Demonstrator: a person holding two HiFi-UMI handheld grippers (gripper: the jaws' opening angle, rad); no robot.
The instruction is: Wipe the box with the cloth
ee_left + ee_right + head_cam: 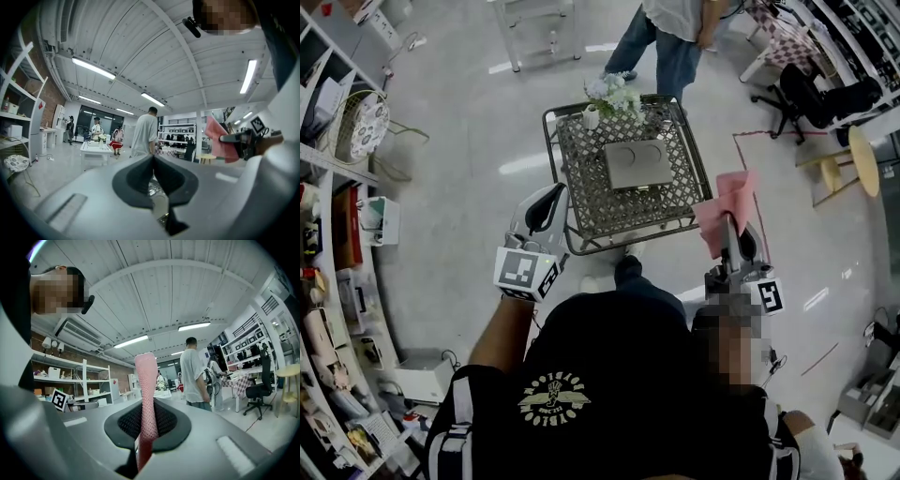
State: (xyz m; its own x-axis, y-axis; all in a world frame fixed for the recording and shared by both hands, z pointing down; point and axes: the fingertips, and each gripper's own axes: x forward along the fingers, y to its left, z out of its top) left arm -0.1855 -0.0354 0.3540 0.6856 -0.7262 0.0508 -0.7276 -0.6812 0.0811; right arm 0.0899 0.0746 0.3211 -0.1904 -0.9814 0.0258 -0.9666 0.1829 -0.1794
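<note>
A flat grey box [637, 163] lies on a small metal lattice table [581, 246] in front of me. My right gripper [728, 225] is held off the table's right corner, shut on a pink cloth [727, 202] that stands up from its jaws. That cloth [146, 390] rises between the right gripper [144, 425] pads. The left gripper [549, 201] hovers at the table's left front edge, jaws shut with nothing in them. Seen along the left gripper [153, 164], the pink cloth [218, 140] is at right. Both grippers are apart from the box.
A white vase of flowers [612, 97] stands at the table's far edge. A person [670, 37] stands just beyond it. Shelving [337, 234] lines the left wall. An office chair [806, 98] and a round stool [855, 159] are at the right.
</note>
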